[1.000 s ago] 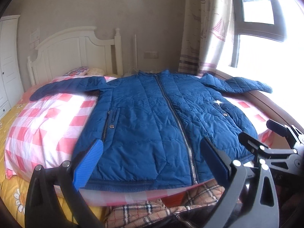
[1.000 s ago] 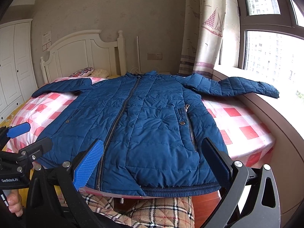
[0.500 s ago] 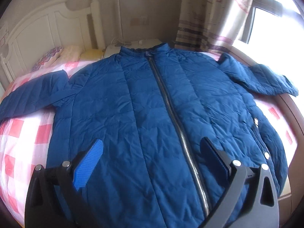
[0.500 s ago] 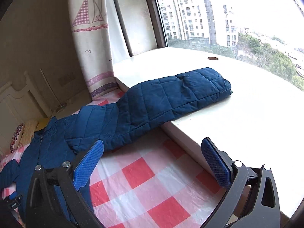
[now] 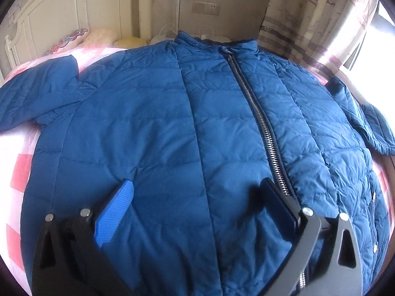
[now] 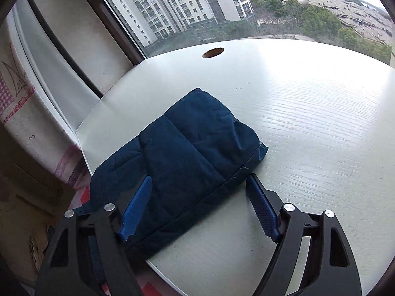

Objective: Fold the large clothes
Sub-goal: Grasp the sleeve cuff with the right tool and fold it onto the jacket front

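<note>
A blue quilted jacket [image 5: 172,123] lies front up on the bed, zipped shut along its zipper [image 5: 261,123]. One sleeve [image 5: 32,98] stretches left, the other [image 5: 370,128] right. My left gripper [image 5: 197,190] hovers open close over the jacket's chest, just left of the zipper, with nothing pinched. In the right wrist view the end of the right sleeve [image 6: 192,143] rests on the white window sill [image 6: 308,123]. My right gripper [image 6: 198,185] straddles that sleeve near the cuff with its jaws closing. One pad is over the fabric and the other on the sill at the sleeve's edge.
A white headboard [image 5: 61,12] and pillows [image 5: 74,37] stand behind the jacket's collar. Pink checked bedding [image 5: 14,172] shows at the left. A patterned curtain [image 5: 308,24] hangs at the right. The sill has a round hole [image 6: 213,52] below the window pane [image 6: 197,12].
My left gripper moved forward and lower over the jacket's chest. My right gripper swung away from the jacket's body to the sleeve on the sill, came close, and its jaws narrowed around it.
</note>
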`<state>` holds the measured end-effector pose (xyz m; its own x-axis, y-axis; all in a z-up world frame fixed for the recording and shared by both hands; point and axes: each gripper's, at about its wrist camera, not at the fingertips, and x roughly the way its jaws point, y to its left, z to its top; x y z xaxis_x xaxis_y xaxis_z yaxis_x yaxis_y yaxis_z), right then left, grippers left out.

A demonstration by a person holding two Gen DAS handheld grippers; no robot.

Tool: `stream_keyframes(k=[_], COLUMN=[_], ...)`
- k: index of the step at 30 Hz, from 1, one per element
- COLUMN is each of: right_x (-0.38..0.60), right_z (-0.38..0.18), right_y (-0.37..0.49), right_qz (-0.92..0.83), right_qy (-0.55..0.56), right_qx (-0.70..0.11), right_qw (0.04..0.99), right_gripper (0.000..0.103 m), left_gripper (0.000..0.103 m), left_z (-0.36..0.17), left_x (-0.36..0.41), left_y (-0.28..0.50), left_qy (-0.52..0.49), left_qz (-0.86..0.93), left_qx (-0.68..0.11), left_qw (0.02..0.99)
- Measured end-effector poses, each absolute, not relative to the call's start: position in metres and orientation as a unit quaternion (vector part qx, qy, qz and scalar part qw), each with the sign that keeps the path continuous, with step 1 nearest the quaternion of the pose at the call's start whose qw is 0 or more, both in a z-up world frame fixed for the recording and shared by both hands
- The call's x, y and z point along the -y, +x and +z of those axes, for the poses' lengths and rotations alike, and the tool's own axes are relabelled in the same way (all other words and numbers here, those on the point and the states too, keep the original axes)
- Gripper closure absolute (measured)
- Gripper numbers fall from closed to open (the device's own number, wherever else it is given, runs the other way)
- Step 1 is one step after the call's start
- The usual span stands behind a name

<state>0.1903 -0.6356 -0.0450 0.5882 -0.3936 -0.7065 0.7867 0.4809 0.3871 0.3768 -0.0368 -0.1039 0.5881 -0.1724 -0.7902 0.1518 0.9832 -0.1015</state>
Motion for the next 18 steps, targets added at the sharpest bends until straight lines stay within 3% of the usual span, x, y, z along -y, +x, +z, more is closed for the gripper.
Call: stream_keyframes(k=[2, 7, 9, 13, 18], right_x=[0.637, 0.632, 0.620, 0.560, 0.404], right_z=[-0.046, -0.046, -0.034, 0.009, 0.055], right_y=[0.196, 0.199, 0.194, 0.206, 0.244], right_qz=[-0.369, -0.379, -0.373, -0.313, -0.188], right_qy=[0.356, 0.342, 0.334, 0.269, 0.090], right_qx=[-0.270, -0.244, -0.207, -0.161, -0.138], right_qw=[0.815, 0.825, 0.841, 0.897, 0.968], right_gripper=[0.034, 0.078, 0.084, 0.086, 0.089], left_gripper=[0.002, 0.002, 0.002, 0.002, 0.002], left_z=[-0.104, -0.105, -0.105, -0.105, -0.106], left_x=[0.036, 0.039, 0.038, 0.038, 0.039], left_y=[0.376, 0.376, 0.376, 0.376, 0.376], left_qy=[-0.016, -0.007, -0.011, -0.011, -0.006], left_qz=[-0.093, -0.088, -0.090, -0.090, -0.087], left_qx=[-0.442, -0.443, -0.442, -0.441, -0.442], left_qw=[0.892, 0.892, 0.892, 0.893, 0.893])
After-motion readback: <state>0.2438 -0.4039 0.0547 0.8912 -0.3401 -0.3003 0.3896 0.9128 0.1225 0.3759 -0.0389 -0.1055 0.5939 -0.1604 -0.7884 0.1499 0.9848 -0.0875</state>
